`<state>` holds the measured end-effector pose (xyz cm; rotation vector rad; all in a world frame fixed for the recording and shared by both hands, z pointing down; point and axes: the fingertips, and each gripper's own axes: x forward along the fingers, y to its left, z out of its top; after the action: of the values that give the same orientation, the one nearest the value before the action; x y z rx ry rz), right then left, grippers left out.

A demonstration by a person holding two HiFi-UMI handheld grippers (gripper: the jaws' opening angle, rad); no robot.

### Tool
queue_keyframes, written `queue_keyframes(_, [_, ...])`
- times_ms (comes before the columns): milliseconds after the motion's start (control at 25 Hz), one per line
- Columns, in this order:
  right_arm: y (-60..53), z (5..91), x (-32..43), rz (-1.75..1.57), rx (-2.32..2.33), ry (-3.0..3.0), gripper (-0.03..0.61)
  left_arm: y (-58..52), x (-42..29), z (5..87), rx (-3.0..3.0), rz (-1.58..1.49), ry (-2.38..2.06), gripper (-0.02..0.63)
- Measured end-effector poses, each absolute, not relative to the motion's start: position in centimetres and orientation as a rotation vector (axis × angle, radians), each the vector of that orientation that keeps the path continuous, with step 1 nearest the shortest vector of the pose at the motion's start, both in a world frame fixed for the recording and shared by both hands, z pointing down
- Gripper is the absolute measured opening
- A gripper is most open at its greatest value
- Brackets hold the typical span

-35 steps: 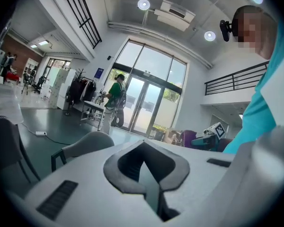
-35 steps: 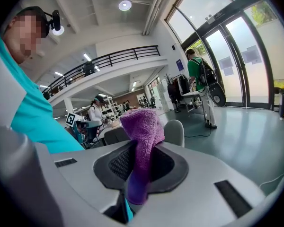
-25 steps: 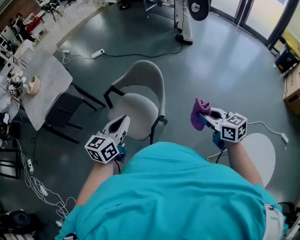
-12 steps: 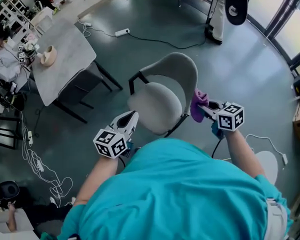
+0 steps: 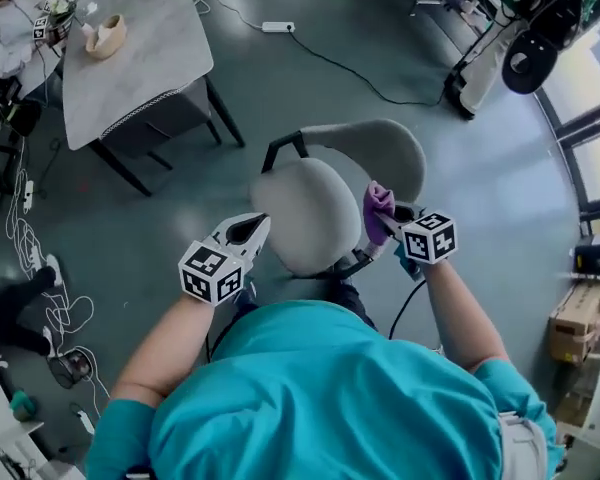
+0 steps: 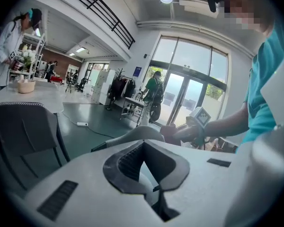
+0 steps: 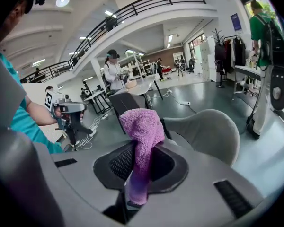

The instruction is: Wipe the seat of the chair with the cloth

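The grey chair has a rounded seat (image 5: 302,213) and a curved backrest (image 5: 380,150) on black legs, right in front of me. My right gripper (image 5: 380,218) is shut on a purple cloth (image 5: 377,211), which stands up from the jaws at the seat's right edge, beside the backrest. The right gripper view shows the cloth (image 7: 141,126) pinched between the jaws, with the backrest (image 7: 208,126) behind. My left gripper (image 5: 255,228) is shut on nothing and hovers at the seat's left front edge. The left gripper view looks past its jaws (image 6: 144,148) to the backrest (image 6: 132,134).
A grey table (image 5: 140,63) with a beige bowl-like object (image 5: 105,36) stands at upper left, a dark chair (image 5: 165,118) tucked under it. A power strip (image 5: 277,27) and cables lie on the floor. Cardboard boxes (image 5: 580,323) sit at right. A person in white (image 7: 114,72) stands by the table.
The chair has come closer beneath me. The right gripper with the cloth has moved to the seat's right edge, and the left gripper is now at the seat's left front edge.
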<state>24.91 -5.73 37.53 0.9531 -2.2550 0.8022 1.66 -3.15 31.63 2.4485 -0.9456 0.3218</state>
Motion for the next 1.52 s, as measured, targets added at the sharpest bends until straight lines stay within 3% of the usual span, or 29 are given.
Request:
queue_keyframes(360, [-19.3,57.9,23.5,0.737,0.893,-2.029,0.054,-10.4,2.1,42.5,2.280,0.299,-1.112,-0.005])
queue_keyframes(560, [-24.8,69.2,22.9,0.604,0.889,-1.825,0.054,-12.7,-0.8,47.7,2.283,0.276,-1.182,-0.005])
queue_keyframes(800, [-30.1,78.9,22.8,0.664,0.973,-1.651,0.054,-13.9,-6.0,54.6,2.215,0.303,-1.224,-0.005])
queue_keyframes(1080, [-32.6,84.2,22.9,0.719,1.050,-1.483,0.054,-13.5,-11.1,58.5,2.153,0.301,-1.236,-0.005])
queue_keyframes(1520, [-32.0,83.3,20.7,0.774,1.079,-1.465,0.051,-12.7,-14.5,58.7,2.097,0.194,-1.257,-0.005])
